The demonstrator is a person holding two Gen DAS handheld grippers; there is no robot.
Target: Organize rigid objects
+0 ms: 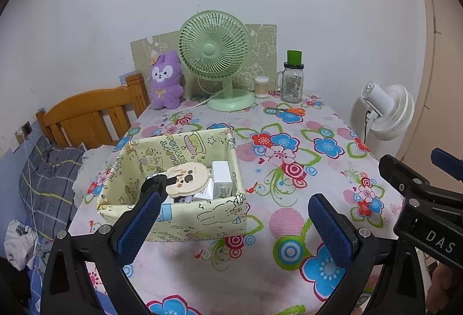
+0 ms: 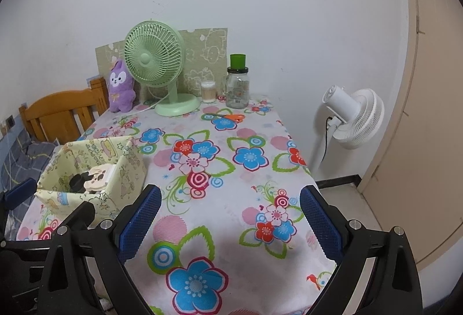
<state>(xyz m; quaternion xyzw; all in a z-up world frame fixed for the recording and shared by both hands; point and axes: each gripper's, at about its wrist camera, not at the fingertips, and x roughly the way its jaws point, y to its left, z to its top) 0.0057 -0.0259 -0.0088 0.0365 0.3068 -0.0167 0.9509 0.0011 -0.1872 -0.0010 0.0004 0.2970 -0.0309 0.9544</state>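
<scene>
My left gripper (image 1: 234, 224) wide apart and empty above the flowered desk (image 1: 289, 170), my right gripper (image 2: 230, 218) likewise wide and empty, pale yellow cartoon-print fabric box (image 1: 202, 216) on the desk's left side holding a cream round mirror (image 1: 186, 177) and white charger block (image 1: 221, 179), orange-handled scissors (image 1: 292, 111) far back near the mint-green desk fan (image 1: 215, 54)

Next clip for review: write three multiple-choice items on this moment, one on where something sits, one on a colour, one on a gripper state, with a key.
1. Where do the scissors lie?
A. in the fabric box
B. on the tablecloth in front of the glass jar
C. on the bed

2. What colour is the desk fan?
A. pale green
B. white
C. purple

3. How do both grippers stand?
A. shut on a charger
B. shut and empty
C. open and empty

Key: 1 B, orange handles lie before the glass jar. 2 A, cage and base are green. 3 C, the left gripper and right gripper show a wide gap.
</scene>
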